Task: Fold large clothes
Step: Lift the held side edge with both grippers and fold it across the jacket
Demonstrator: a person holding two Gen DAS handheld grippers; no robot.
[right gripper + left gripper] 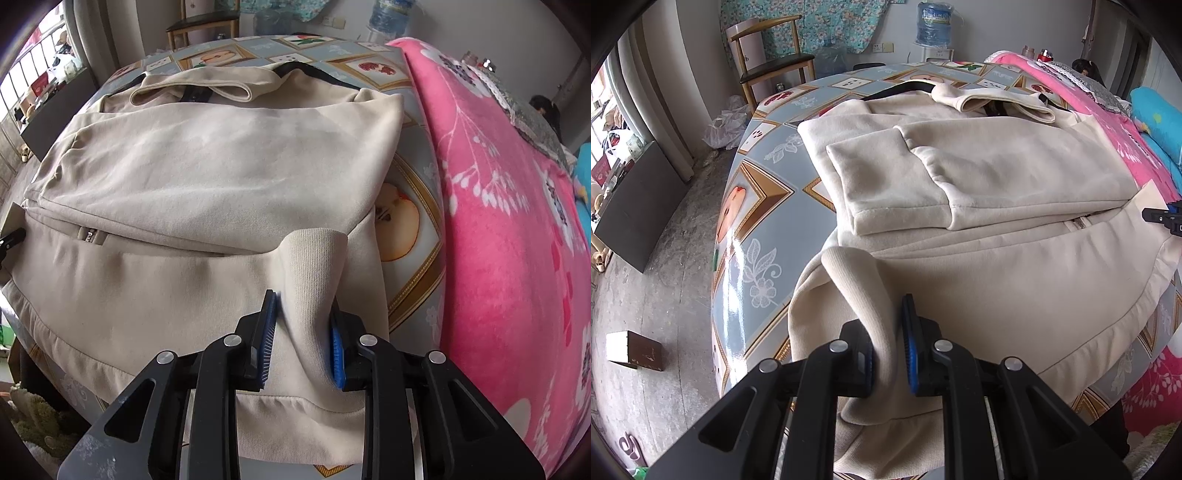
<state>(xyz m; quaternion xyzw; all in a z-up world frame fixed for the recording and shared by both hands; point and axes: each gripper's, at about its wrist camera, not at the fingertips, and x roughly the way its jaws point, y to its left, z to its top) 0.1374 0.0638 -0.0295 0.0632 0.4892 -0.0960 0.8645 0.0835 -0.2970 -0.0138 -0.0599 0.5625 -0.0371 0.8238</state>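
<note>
A large cream zip-up jacket (979, 206) lies spread on the patterned table (757, 229), sleeves folded across its front. My left gripper (886, 347) is shut on the ribbed hem at the jacket's near left corner and lifts a ridge of it. In the right wrist view the jacket (221, 155) fills the table (413, 221). My right gripper (303, 339) is shut on the ribbed hem at the near right corner, also pinched up. The right gripper's tip shows at the left view's right edge (1167, 218).
A pink floral blanket (498, 221) lies along the table's right side, with a blue pillow (1156, 118) beyond it. A wooden chair (768, 62) and a water dispenser (934, 26) stand past the far edge. A small box (633, 349) sits on the concrete floor at left.
</note>
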